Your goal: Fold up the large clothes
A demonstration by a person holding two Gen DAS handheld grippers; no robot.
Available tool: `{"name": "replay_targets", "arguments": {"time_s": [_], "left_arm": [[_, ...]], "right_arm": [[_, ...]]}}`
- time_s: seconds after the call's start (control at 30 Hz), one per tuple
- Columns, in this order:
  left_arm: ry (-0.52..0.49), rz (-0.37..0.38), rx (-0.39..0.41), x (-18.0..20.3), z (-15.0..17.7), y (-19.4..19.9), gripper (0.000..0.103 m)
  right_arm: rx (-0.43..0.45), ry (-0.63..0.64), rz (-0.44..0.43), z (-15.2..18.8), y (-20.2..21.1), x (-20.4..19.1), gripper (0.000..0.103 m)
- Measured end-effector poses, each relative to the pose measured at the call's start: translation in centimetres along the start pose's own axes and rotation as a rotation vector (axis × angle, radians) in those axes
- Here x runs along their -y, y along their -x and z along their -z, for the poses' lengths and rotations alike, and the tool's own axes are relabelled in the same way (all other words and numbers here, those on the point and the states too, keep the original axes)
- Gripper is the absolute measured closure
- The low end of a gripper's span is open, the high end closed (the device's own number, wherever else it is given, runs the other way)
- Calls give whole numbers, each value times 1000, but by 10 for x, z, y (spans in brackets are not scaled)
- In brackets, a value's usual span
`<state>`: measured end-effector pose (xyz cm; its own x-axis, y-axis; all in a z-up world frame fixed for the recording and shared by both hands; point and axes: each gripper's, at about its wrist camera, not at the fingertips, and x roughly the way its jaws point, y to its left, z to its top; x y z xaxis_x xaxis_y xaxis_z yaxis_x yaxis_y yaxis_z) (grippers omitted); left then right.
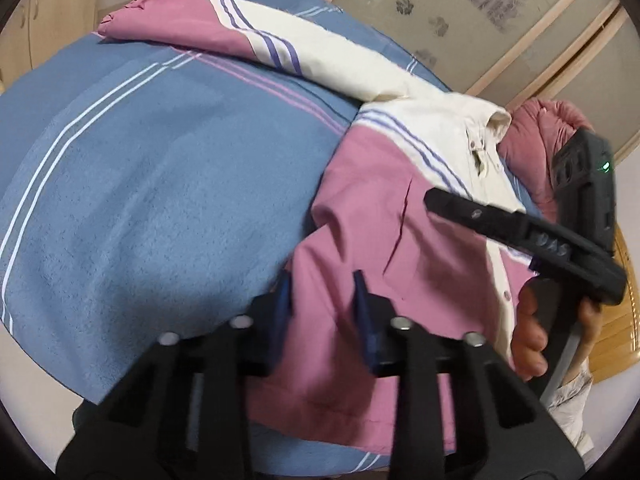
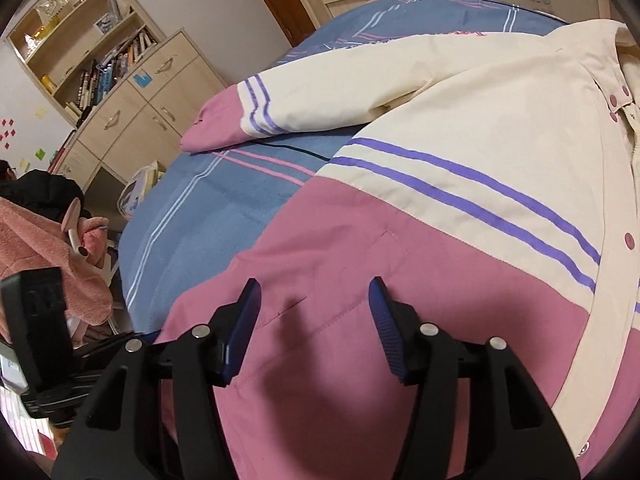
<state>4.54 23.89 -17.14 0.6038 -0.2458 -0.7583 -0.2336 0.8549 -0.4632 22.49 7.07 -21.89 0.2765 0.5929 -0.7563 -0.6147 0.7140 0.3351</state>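
Note:
A pink and cream jacket [image 1: 384, 216] with purple stripes lies front up on a blue bed sheet [image 1: 140, 184]. One sleeve [image 1: 248, 36] stretches out across the sheet. My left gripper [image 1: 322, 286] is open, its fingers straddling the jacket's pink lower side edge. In the right wrist view the jacket [image 2: 460, 184] fills the frame with its sleeve [image 2: 304, 100] spread to the left. My right gripper [image 2: 314, 294] is open just above the pink lower panel near a pocket seam. The right gripper body also shows in the left wrist view [image 1: 520, 232], held by a hand.
A pink bundle [image 1: 548, 148] lies beyond the jacket's collar. A bookshelf and drawers [image 2: 120, 92] stand by the wall. A pink fluffy garment [image 2: 44, 248] and dark clothes sit left of the bed. Wardrobe doors [image 1: 460, 20] stand behind the bed.

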Motion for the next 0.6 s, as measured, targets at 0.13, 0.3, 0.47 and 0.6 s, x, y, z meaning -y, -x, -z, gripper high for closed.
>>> {"name": "replay_targets", "arguments": {"time_s": [0.13, 0.3, 0.47, 0.6], "left_arm": [[-14, -3, -10, 3, 8, 4, 88], [-5, -17, -25, 0, 14, 5, 89], [-12, -30, -24, 1, 16, 6, 89], [-23, -43, -22, 3, 16, 6, 89]], "right_arm": [[0, 29, -44, -3, -5, -17, 46], [-13, 105, -72, -8, -16, -41, 46], [-87, 96, 30, -20, -58, -37, 46], [-47, 36, 86, -37, -72, -18, 46]]}}
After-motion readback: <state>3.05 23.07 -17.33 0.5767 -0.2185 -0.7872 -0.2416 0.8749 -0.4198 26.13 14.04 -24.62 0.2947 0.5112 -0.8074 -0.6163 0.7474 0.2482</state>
